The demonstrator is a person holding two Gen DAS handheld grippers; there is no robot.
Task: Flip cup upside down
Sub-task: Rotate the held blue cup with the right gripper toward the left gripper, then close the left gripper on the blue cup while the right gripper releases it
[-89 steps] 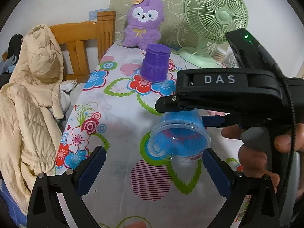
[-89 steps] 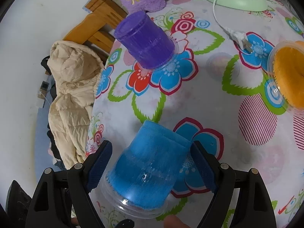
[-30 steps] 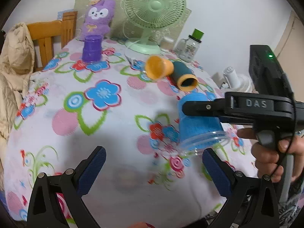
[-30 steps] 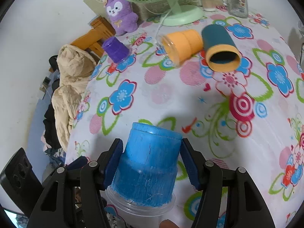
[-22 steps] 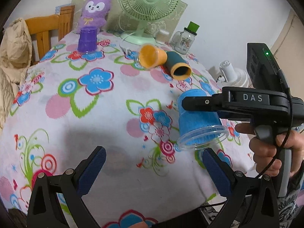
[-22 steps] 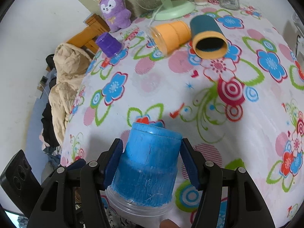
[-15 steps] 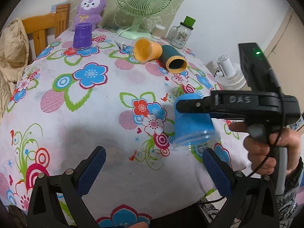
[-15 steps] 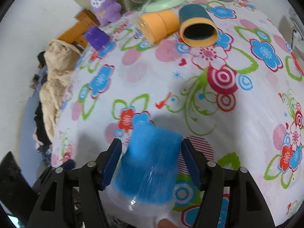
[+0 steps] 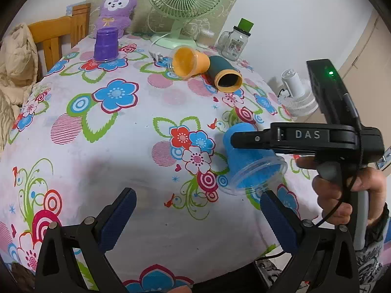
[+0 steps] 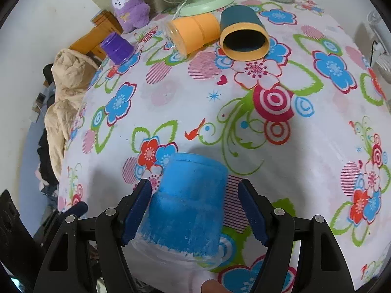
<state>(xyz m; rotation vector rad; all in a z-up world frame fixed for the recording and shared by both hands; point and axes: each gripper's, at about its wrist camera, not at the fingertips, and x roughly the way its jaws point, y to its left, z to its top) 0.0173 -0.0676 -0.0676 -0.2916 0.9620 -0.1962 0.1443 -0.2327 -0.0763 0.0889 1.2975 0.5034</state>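
Note:
The blue cup (image 10: 188, 200) with a clear rim stands upside down on the floral tablecloth near the table's front edge. My right gripper (image 10: 195, 210) sits around it with the jaws open; a gap shows between the right finger and the cup. The cup also shows in the left wrist view (image 9: 249, 161), rim down on the cloth under the right gripper's black body (image 9: 305, 139). My left gripper (image 9: 195, 217) is open and empty, low over the front of the table, left of the cup.
An orange cup (image 9: 189, 61) and a dark teal cup (image 9: 224, 74) lie on their sides at the back. A purple cup (image 9: 106, 45) stands upside down at back left. A green fan (image 9: 185, 5), glass jar (image 9: 233, 42), purple plush toy (image 9: 116, 7) and wooden chair (image 9: 56, 36) are behind.
My right gripper carried the blue cup toward the table's front, set it rim down on the cloth, and its jaws opened. The left gripper pulled back, staying open.

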